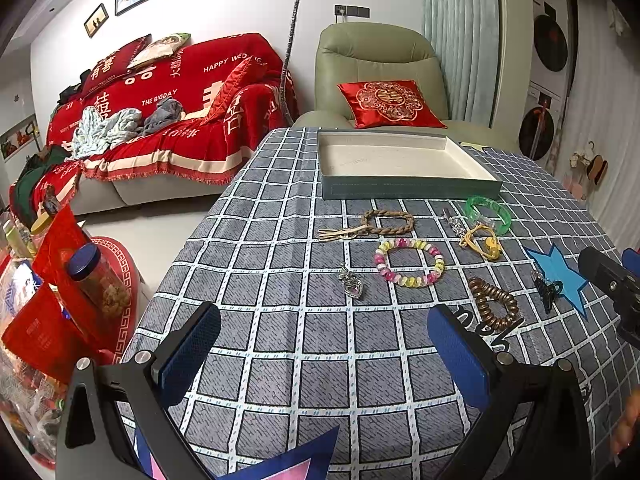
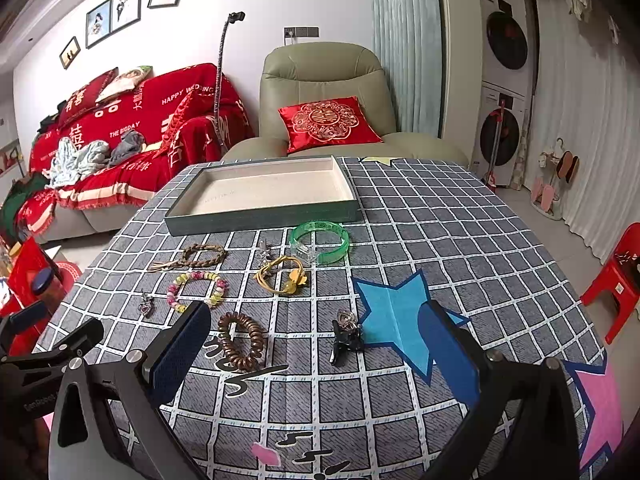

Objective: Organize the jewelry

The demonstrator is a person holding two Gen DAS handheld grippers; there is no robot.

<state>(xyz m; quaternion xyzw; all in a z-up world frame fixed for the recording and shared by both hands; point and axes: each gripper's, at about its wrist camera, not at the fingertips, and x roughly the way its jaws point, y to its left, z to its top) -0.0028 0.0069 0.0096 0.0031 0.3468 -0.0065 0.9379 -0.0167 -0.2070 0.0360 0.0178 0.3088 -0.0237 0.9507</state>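
Left wrist view: nearest, left gripper [image 1: 324,354], blue pads spread wide with nothing between, hovering over the checked tablecloth [image 1: 280,344] near the table's near edge. Beyond the fingers, mid-table: silver heart pendant [image 1: 354,283], pink-and-yellow bead bracelet [image 1: 410,262], braided brown bracelet [image 1: 388,222] with a tassel, yellow cord bracelet [image 1: 482,242], green bangle [image 1: 489,212]. Toward the right edge: brown spiral hair tie [image 1: 494,305] and black hair claw [image 1: 545,289], the claw lying at the edge of a blue star patch [image 1: 560,270]. Grey tray [image 1: 408,190] with pale lining standing at the far edge, nothing inside. Tip of the right gripper [image 1: 612,280] poking in from the right edge.

Right wrist view: nearest, right gripper [image 2: 320,344], fingers likewise wide apart and gripping nothing. Between them on the cloth, spiral hair tie [image 2: 240,342] just beside the left pad, black hair claw [image 2: 346,338] near the middle, touching the blue star patch [image 2: 396,316]. Farther out: bead bracelet [image 2: 198,290], heart pendant [image 2: 147,305], yellow cord bracelet [image 2: 284,276], braided bracelet [image 2: 204,256], green bangle [image 2: 320,242], then the tray [image 2: 264,216] by the far edge. Part of the left gripper [image 2: 44,344] at the left border.
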